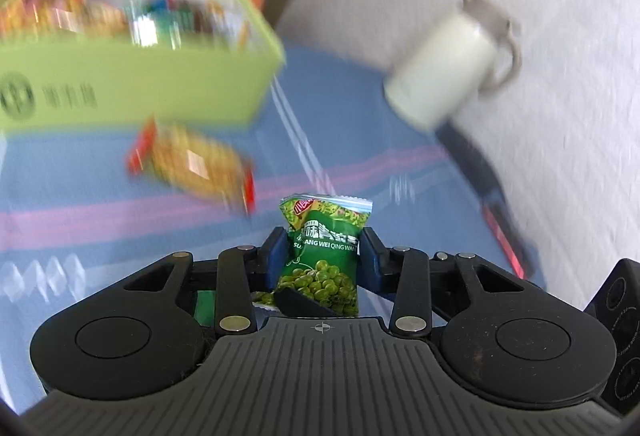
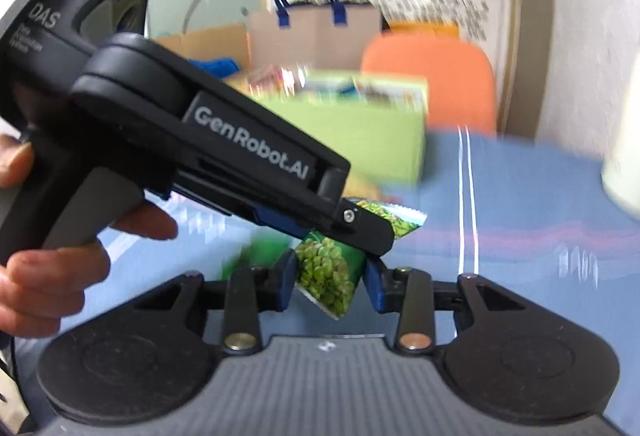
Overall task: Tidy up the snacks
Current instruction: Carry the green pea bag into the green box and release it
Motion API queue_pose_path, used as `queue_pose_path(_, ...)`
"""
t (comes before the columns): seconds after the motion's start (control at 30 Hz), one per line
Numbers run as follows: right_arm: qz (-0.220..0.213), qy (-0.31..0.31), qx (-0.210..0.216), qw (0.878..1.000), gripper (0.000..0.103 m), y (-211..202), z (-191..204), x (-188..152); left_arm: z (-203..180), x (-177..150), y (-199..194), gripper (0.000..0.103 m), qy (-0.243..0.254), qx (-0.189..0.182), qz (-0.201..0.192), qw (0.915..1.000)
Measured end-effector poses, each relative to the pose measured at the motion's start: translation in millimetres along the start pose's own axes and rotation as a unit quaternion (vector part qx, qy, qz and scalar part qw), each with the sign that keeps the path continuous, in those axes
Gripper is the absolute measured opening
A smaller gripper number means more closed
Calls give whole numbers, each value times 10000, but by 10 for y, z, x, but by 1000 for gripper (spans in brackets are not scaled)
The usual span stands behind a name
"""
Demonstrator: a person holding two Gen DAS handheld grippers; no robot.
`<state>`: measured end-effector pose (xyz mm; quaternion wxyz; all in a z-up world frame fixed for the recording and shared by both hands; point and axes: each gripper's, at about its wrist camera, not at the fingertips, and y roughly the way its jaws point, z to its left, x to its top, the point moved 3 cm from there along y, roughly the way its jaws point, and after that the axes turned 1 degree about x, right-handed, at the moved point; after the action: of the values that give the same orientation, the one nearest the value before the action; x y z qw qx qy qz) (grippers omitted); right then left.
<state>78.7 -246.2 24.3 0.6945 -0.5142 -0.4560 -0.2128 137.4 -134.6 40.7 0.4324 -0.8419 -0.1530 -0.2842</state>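
My left gripper [image 1: 323, 242] is shut on a green pea snack packet [image 1: 323, 248] and holds it above the blue tablecloth. In the right wrist view the left gripper [image 2: 372, 232] crosses in from the left with that packet [image 2: 330, 278], which sits between my right gripper's [image 2: 330, 282] fingers; whether they press on it I cannot tell. A lime-green box [image 1: 132, 84] full of snacks stands at the upper left, also shown in the right wrist view [image 2: 360, 132]. A red and yellow snack packet [image 1: 192, 162] lies in front of the box.
A white mug [image 1: 448, 68] stands at the right on the blue tablecloth [image 1: 100, 196]. A dark object with a red strip [image 1: 500, 212] lies near the table's right edge. An orange chair [image 2: 436, 76] and a paper bag [image 2: 312, 32] stand behind the table.
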Motion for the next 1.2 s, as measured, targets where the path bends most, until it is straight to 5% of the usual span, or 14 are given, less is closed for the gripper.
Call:
queue_pose_path(0.23,-556,-644,167,9962,42,579,-36,983,237,1059,-101,23,-70,443,-793,9958)
queue_pose_path(0.47,-113,-462,311,9984,44,1493,-336,1391,709,1613,459,24,-158,915,-587,9939)
queue_pose_path(0.63,116,107,645,9978,60,1906,-546,1274,949,1562,761,26,-202,1129,-447,9924)
queue_pose_path(0.73,47,-195,518,9985,87,1789,-490,1329,1005,1559,624,42,-381,817,-737,9932)
queue_pose_path(0.77,-42,-241,466,9986,93,1708,-448,1331,984,1574,538,56,-372,832,-893,9918)
queue_pose_path(0.8,-144,-242,464,9985,93,1627,-462,1358,953,1572,427,65,-347,909,-1089,9893)
queue_pose_path(0.97,-516,-192,398,9977,93,1259,-505,1458,827,1370,-236,74,-265,1090,-1741,9783)
queue_pose_path(1.2,-798,-451,440,9948,93,927,-382,1422,928,486,-817,76,-726,1177,-1726,9752)
